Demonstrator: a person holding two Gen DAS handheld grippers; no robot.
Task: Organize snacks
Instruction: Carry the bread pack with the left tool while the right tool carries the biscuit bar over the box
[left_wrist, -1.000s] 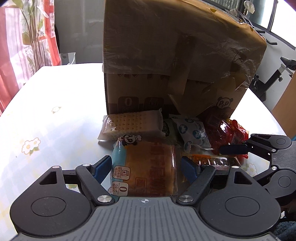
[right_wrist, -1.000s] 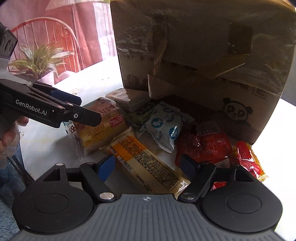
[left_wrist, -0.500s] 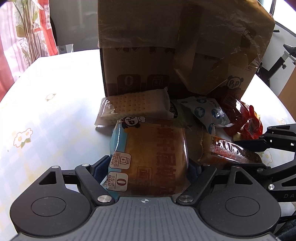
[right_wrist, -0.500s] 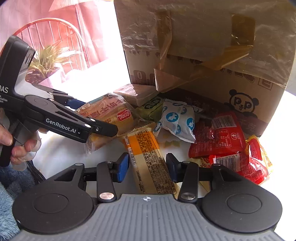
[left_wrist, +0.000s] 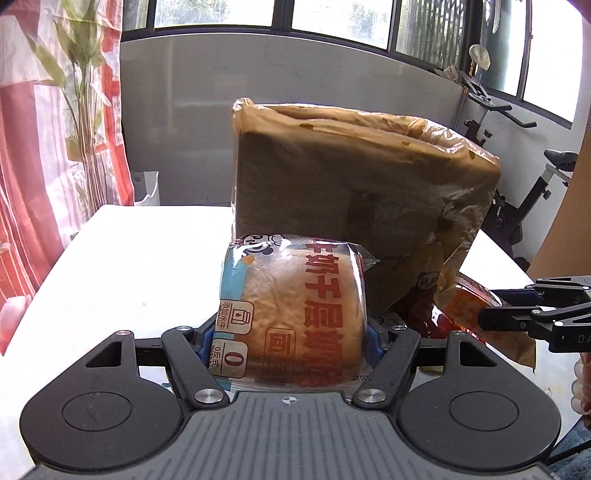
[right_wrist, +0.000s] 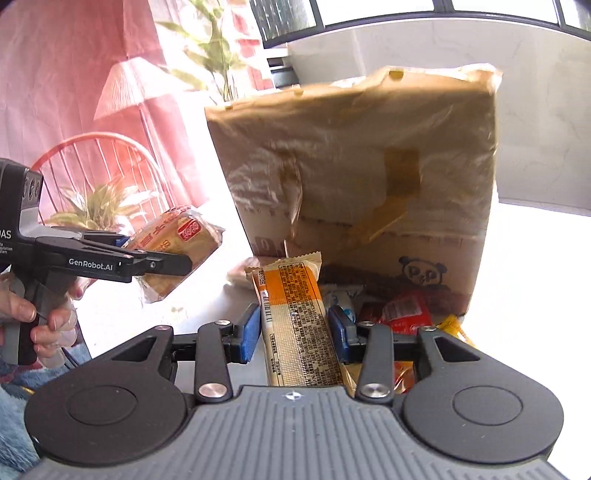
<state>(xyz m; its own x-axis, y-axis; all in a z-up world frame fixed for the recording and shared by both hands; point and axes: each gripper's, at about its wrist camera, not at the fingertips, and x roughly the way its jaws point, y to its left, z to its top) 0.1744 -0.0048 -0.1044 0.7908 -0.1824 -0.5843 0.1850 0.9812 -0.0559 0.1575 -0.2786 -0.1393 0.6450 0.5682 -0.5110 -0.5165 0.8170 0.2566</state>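
Note:
My left gripper (left_wrist: 291, 336) is shut on a clear bread packet (left_wrist: 295, 310) with red lettering and holds it above the white table; the same packet shows in the right wrist view (right_wrist: 177, 243). My right gripper (right_wrist: 295, 332) is shut on a long orange biscuit packet (right_wrist: 295, 310), lifted and pointing up; it also shows at the right of the left wrist view (left_wrist: 469, 310). A tall taped cardboard box (left_wrist: 354, 192) stands behind both, also seen in the right wrist view (right_wrist: 362, 177). Red snack packets (right_wrist: 406, 310) lie at its foot.
A white table (left_wrist: 129, 266) with a window wall behind it. A blue-and-white snack packet (right_wrist: 343, 299) lies behind my right fingers. An exercise bike (left_wrist: 524, 206) stands at the right, a curtain and plant (left_wrist: 74, 110) at the left.
Both grippers have closed on their packets and lifted them off the table. The views have tilted up, so the box top and windows now show.

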